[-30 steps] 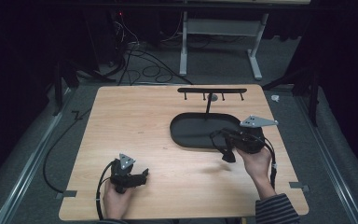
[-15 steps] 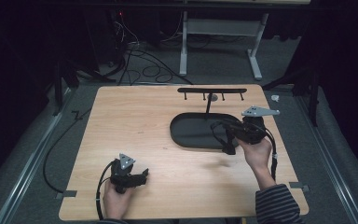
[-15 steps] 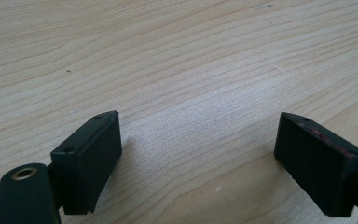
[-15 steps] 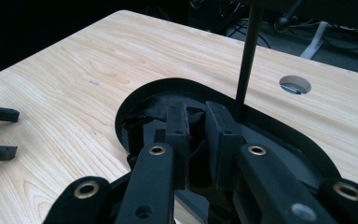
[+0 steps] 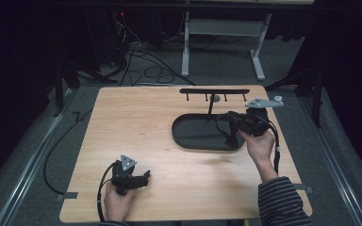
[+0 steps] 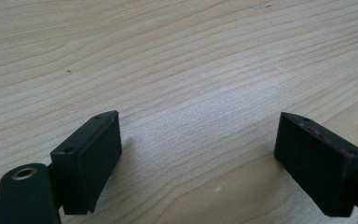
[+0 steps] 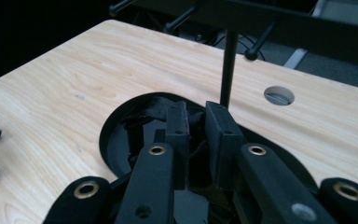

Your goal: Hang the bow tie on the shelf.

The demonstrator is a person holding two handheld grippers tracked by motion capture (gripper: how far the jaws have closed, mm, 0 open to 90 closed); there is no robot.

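Your left tongs (image 5: 143,178) lie at the lower left of the high view, low over the bare worktop (image 5: 136,122), jaws spread wide with only wood grain between them. Your right tongs (image 5: 230,116) sit right of centre, over the right end of the black oval tray (image 5: 193,136); their jaws are drawn close with a narrow gap, and you cannot tell whether they pinch anything. Behind the tray, a thin post carries a black peg rack (image 5: 214,91) toward the upper centre.
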